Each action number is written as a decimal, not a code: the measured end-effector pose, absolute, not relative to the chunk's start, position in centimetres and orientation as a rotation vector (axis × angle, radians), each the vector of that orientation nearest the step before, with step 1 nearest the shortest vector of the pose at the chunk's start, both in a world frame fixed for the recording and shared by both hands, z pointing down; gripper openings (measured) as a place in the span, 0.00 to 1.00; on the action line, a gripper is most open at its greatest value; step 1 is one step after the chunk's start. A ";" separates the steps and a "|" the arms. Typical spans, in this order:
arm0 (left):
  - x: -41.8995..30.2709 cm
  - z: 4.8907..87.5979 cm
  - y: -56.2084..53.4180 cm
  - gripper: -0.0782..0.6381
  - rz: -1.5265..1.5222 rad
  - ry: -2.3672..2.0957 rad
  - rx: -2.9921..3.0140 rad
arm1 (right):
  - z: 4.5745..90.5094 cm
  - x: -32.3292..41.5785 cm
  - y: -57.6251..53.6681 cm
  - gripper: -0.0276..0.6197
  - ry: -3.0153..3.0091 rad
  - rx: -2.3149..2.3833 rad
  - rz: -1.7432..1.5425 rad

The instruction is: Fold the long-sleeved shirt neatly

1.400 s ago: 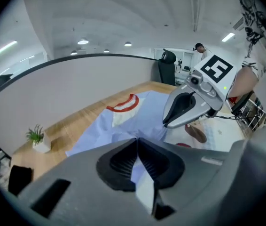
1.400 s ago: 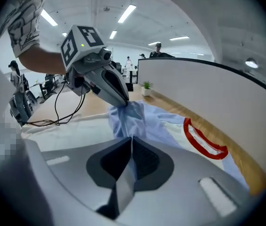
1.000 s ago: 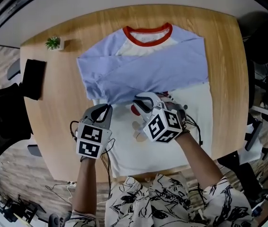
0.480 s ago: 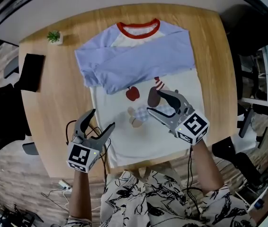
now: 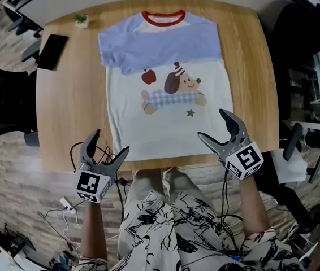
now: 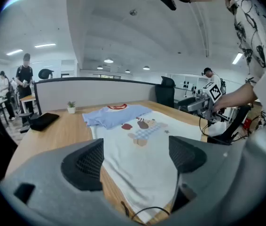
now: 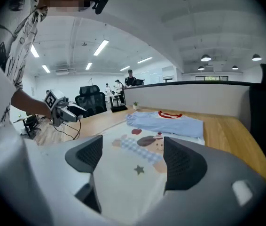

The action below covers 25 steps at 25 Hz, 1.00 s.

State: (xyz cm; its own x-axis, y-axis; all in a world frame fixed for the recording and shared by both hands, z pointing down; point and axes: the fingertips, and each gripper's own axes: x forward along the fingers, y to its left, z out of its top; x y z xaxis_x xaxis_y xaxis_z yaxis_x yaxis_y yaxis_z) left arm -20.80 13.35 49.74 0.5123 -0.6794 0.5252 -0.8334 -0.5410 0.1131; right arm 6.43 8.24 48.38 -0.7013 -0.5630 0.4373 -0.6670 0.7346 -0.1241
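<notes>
Fingers (image 5: 230,127) on both of your grippers stand spread wide, having just been opening, and nothing sits between them: each gripper view looks through the gap at cloth lying lower down. You have the left gripper (image 5: 110,141) by the hem's left corner at the near table edge, and the right gripper (image 5: 211,123) above the lower right part of the shirt (image 5: 168,134), apart from the fabric as far as the views show. That pairing reads as a set-up for taking both hem corners at once, so the bottom can be carried up evenly. The shirt lies flat, print up, in the middle of the table (image 5: 250,66), its blue sleeves (image 5: 160,49) already crossed over the chest below the red collar (image 5: 164,17), which probably leaves only the body folds. Little stands in your way: a small potted plant (image 5: 81,20) and a flat black object (image 5: 52,43) sit off at the far left, well apart from the cloth. Mind the cable (image 6: 142,213) trailing near the hem, which could catch.
</notes>
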 end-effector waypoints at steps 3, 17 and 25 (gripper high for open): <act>-20.9 50.5 17.8 0.72 0.648 -1.338 2.334 | 49.9 10.2 12.0 0.69 -2.517 0.994 0.397; -21.6 59.0 24.5 0.72 0.747 -1.520 2.102 | 59.2 21.2 19.9 0.68 -2.278 1.280 0.545; -21.7 60.9 24.5 0.67 0.719 -1.552 2.036 | 61.5 23.2 19.5 0.52 -2.219 1.362 0.651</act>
